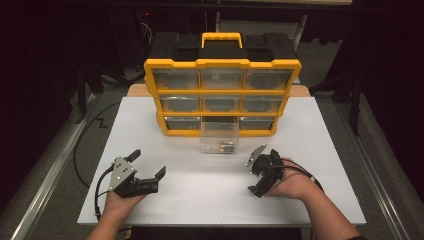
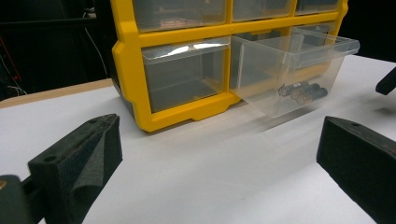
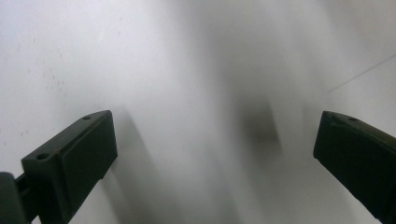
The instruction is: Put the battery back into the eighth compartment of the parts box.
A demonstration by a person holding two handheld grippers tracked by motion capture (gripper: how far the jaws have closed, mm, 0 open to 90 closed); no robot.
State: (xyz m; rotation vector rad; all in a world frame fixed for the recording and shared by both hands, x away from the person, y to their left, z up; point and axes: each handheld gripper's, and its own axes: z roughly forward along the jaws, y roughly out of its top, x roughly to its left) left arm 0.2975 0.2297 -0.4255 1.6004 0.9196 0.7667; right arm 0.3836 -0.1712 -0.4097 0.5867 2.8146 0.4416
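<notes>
We see the batteries (image 2: 302,91) already lying in the pulled-out drawer (image 1: 219,139) at 12 o'clock on the counter (image 1: 310,150), still to be shut; both grippers' fingers (image 2: 79,158) gape wide, empty.

Nine drawers (image 1: 220,103) (one out), three batteries (image 2: 302,91).

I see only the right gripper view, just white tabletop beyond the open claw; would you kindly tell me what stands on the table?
Observer: A yellow organiser with clear drawers stands at the far side of the table.
Operator: Thank you. Is any drawer open?
Observer: Yes, the bottom middle drawer is pulled out toward the person.
Operator: Is anything in it?
Observer: A few batteries lie on its floor.
</notes>
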